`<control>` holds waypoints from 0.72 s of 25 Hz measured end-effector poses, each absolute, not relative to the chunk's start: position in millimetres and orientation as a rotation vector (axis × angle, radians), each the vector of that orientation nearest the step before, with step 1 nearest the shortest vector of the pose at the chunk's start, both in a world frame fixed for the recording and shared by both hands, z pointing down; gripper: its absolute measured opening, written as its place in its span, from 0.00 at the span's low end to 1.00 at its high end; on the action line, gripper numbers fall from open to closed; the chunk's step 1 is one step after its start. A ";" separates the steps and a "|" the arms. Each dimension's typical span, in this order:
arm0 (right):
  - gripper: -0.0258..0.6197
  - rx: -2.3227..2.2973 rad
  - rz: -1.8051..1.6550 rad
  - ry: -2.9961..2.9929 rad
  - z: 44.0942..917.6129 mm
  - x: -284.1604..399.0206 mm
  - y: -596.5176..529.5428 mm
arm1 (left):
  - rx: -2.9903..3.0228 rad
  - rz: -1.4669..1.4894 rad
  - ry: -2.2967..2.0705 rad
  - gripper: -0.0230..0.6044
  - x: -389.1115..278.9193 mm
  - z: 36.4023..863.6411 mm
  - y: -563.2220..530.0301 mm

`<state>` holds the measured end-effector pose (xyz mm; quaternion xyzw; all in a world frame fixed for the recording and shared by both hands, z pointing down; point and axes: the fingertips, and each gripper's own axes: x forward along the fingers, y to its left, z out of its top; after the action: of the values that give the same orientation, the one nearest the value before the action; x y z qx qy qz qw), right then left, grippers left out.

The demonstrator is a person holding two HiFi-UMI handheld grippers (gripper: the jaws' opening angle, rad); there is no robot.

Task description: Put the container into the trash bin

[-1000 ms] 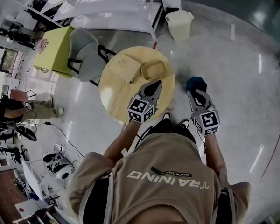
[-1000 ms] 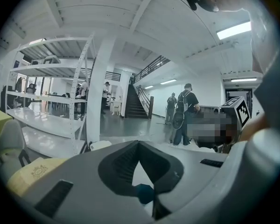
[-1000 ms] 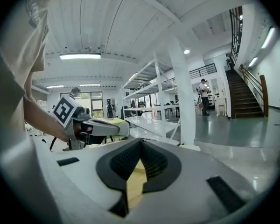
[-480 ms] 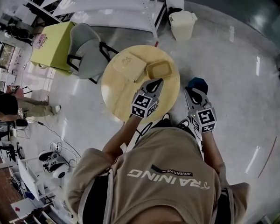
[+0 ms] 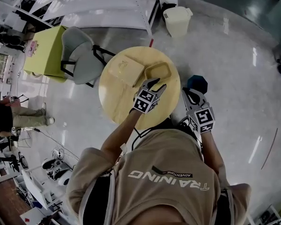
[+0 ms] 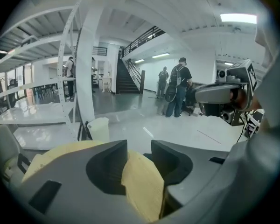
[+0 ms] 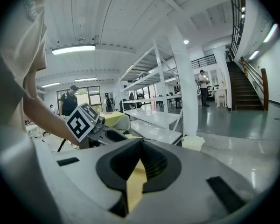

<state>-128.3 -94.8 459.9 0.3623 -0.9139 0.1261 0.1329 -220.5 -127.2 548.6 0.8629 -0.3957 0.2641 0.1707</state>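
The right claw (image 5: 188, 93) is closed and holds nothing; it hangs just beside the edge of the round pale wooden bench (image 5: 116, 98). The left claw (image 5: 155, 84) is over the bench. Its jaws are opening, and between them only the bench top shows. Just beyond its tips, the shallow tan rectangular container (image 5: 158, 71) lies on the bench. Farther away, the white plastic trash bin (image 5: 177, 21) stands on the floor, well apart from the bench.

"TRAINING", "ADVENTURE" on shirt (image 5: 150, 184)
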 end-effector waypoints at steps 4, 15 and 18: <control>0.05 1.062 0.407 -2.620 471.8 -129.6 -109.6 | 2.420 0.830 -1.051 0.32 -222.1 581.0 -145.7; 0.04 1.066 0.513 -2.554 508.2 -122.5 -138.4 | 2.286 1.047 -0.922 0.32 -227.5 680.2 -180.3; 0.04 1.056 0.538 -2.548 515.1 -120.6 -145.5 | 2.263 1.090 -0.904 0.30 -228.2 697.4 -187.8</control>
<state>-120.6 -145.5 515.1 0.3705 -0.8943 0.1889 0.1648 -228.2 -187.8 697.4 0.8242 -0.3292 0.3971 0.2337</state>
